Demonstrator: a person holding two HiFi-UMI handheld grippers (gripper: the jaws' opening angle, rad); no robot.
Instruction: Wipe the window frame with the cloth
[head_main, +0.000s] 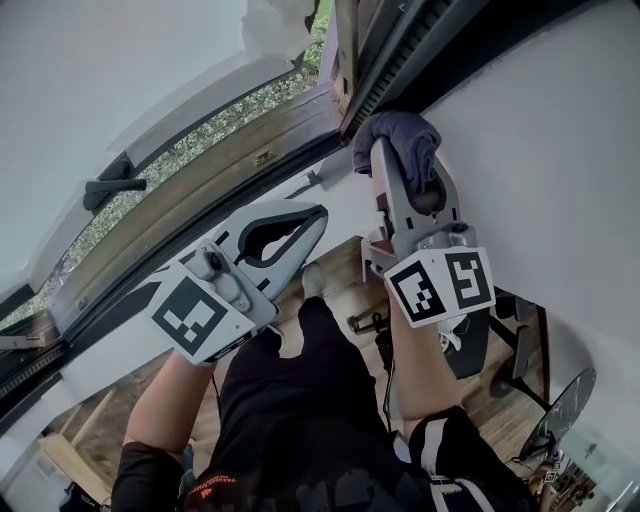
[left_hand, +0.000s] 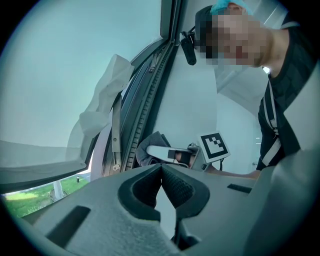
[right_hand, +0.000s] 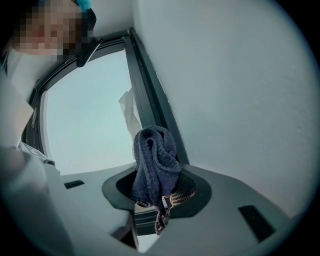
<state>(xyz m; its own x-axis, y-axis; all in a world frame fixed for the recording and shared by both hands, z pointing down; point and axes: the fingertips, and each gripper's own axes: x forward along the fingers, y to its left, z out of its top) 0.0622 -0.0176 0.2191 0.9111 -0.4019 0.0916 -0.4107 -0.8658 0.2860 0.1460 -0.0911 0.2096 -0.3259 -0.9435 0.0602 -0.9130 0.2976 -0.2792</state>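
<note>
cloth (right_hand: 154, 155) clamped in right gripper (right_hand: 157, 192), pressed at window frame (head_main: 397, 55) by the wall | left gripper (left_hand: 161, 175) jaws together, empty | progress: wiping apparently under way here, most frame length likely left

Cloth (head_main: 400, 140) in right hand-held gripper (right_hand: 159, 192), against window frame (head_main: 395, 55) (seemingly touching).

The head view looks steeply down, close above the left hand-held gripper (head_main: 318, 216) and the right hand-held gripper (head_main: 408, 160). The left gripper view faces across to the right hand-held gripper. The right gripper view looks close along the window frame (right_hand: 150, 105). All three views share that frame and the cloth (head_main: 400, 135).
</note>
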